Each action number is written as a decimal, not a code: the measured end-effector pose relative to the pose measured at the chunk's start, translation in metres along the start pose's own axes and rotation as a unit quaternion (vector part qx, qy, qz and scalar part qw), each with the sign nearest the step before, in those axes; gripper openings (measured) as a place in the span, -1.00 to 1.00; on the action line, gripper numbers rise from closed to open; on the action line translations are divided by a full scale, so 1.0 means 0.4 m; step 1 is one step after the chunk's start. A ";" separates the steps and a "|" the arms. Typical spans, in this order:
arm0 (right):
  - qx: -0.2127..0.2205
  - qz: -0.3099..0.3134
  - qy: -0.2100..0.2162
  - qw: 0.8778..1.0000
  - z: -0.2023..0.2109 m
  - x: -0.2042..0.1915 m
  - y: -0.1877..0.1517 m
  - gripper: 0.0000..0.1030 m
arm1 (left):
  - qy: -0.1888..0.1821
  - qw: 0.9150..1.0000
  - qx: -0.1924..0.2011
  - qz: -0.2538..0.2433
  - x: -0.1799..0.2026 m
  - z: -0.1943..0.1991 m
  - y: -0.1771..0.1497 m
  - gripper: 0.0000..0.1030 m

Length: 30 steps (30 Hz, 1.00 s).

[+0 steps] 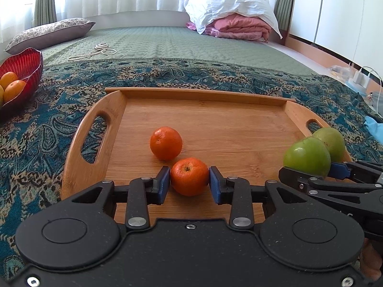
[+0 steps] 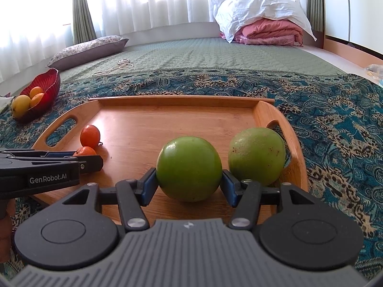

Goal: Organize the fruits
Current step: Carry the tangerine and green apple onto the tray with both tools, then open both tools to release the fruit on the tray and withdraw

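Observation:
A wooden tray [image 1: 205, 100] [image 2: 172, 110] lies on the patterned bedspread. My left gripper [image 1: 189, 181] is shut on an orange [image 1: 189, 176] resting on the tray's near side; a second orange [image 1: 166, 142] [image 2: 90, 136] sits just behind it. My right gripper [image 2: 189, 183] is shut on a green fruit [image 2: 189, 168] [image 1: 307, 156] at the tray's right side. A second green fruit [image 2: 256, 156] [image 1: 331, 140] sits right of it by the tray's right handle. In the right wrist view the left gripper [image 2: 91, 161] shows at the left with its orange [image 2: 85, 151] partly hidden.
A red bowl [image 1: 26, 64] [image 2: 49, 83] holding oranges and a yellow fruit stands on the bed at the far left. A pillow [image 1: 50, 33], a coiled cord [image 1: 100, 51] and folded pink bedding [image 1: 239, 27] lie further back. A charger and cables [image 1: 359, 79] lie off the right edge.

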State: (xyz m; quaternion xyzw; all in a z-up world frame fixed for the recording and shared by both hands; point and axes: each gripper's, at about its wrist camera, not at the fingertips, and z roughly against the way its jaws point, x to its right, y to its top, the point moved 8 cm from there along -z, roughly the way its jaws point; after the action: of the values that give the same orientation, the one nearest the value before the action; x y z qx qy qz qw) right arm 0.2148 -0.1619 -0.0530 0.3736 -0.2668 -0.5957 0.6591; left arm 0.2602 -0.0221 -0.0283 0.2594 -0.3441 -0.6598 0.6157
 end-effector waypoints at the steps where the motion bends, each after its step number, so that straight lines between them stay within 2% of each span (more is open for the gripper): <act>1: 0.000 0.000 0.000 1.000 0.002 0.000 0.000 0.31 | 0.000 1.000 0.000 -0.002 0.001 0.003 -0.002 -0.25; 3: 0.000 0.000 0.000 1.000 0.005 0.000 -0.002 0.39 | 0.000 1.000 0.001 -0.004 0.002 0.010 -0.005 -0.22; 11: 0.003 0.008 0.000 1.000 0.035 -0.005 -0.009 0.49 | 0.001 1.000 0.001 -0.004 -0.003 0.035 -0.017 0.02; 26: 0.010 0.028 0.003 1.000 0.100 -0.030 -0.048 0.62 | -0.006 1.000 0.014 -0.009 -0.006 0.123 -0.066 0.44; 30: 0.015 0.034 0.010 0.999 0.124 -0.042 -0.057 0.65 | -0.005 1.000 0.021 -0.014 -0.006 0.157 -0.081 0.49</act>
State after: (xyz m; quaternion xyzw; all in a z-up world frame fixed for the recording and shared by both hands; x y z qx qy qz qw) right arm 0.1594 -0.1544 -0.0413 0.3798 -0.2817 -0.5656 0.6756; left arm 0.1920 -0.0110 -0.0141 0.2740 -0.3574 -0.6624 0.5986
